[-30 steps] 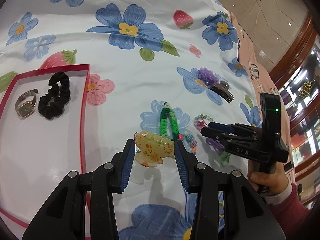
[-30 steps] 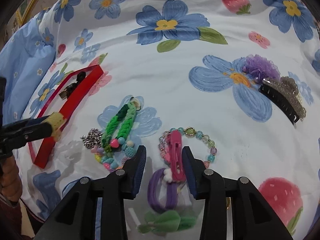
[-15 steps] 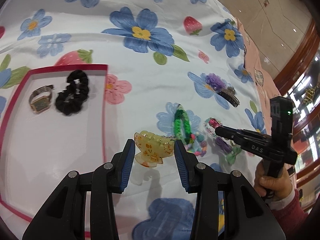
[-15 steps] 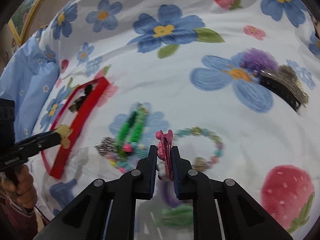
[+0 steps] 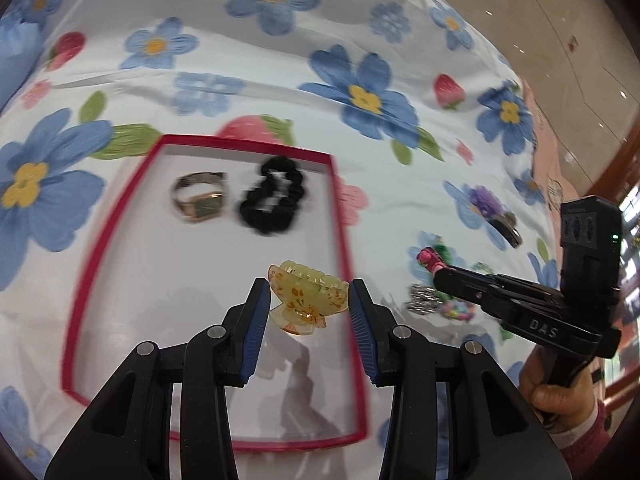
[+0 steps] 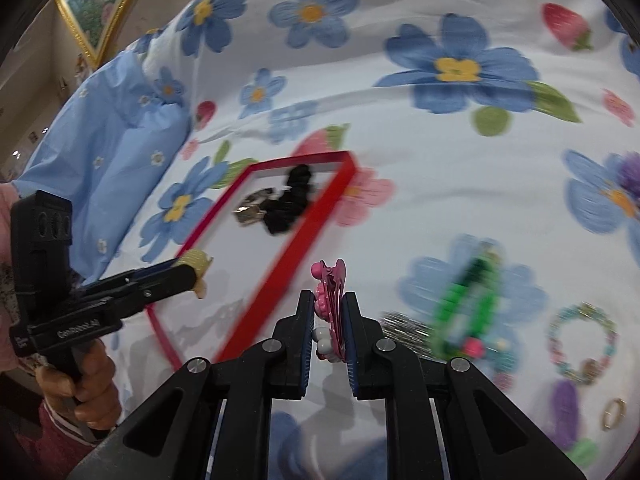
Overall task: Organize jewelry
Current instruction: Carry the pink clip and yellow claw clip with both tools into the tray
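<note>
Floral bedsheet [image 5: 280, 92]: yellow claw clip [image 5: 307, 296] clamped by left gripper [image 5: 308, 300] above red-rimmed tray [image 5: 338, 208]; pink hair clip [image 6: 332, 300] pinched by right gripper [image 6: 325, 312]

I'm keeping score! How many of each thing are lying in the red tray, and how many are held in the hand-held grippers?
Watch: 1
Black scrunchie: 1
Held yellow claw clip: 1
Held pink hair clip: 1
Total: 4
</note>
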Demonstrator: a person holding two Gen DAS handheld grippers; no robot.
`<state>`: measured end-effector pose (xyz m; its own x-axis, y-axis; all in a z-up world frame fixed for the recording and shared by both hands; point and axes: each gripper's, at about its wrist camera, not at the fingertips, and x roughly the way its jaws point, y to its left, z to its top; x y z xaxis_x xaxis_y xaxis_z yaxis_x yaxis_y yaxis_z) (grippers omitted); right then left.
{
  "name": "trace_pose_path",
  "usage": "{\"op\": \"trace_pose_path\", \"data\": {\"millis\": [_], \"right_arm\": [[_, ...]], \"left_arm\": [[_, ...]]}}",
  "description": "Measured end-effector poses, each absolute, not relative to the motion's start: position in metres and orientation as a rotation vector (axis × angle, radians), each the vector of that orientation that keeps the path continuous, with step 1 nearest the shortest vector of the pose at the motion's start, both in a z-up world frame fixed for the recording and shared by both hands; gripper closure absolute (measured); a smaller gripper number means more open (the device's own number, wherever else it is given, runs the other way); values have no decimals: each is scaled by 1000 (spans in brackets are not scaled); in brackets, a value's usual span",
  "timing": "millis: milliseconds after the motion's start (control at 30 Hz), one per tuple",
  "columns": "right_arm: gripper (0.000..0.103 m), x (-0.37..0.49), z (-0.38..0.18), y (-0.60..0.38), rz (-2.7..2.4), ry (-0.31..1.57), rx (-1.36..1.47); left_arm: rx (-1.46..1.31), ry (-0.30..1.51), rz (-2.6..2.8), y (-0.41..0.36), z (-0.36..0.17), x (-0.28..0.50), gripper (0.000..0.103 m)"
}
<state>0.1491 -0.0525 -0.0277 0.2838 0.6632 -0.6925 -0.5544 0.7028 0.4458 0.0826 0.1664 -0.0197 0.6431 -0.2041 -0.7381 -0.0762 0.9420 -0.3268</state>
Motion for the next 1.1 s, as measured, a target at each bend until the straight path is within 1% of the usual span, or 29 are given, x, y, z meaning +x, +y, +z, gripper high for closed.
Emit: {"op": "trace_pose_path", "data": {"millis": [267, 467, 800, 1100], "right_arm": [[89, 146, -22, 9, 900, 979, 102], [89, 153, -26, 48, 928, 991, 76], [89, 172, -50, 84, 890, 1038, -11], [89, 177, -63, 95, 848, 1041, -112]], "left_arm": [[-350, 883, 29, 216, -27, 84, 64], [-324, 916, 78, 237, -38, 100, 64], [-252, 1011, 110, 240, -64, 137, 64], [-207, 1035, 126, 235, -73, 149, 64]]}}
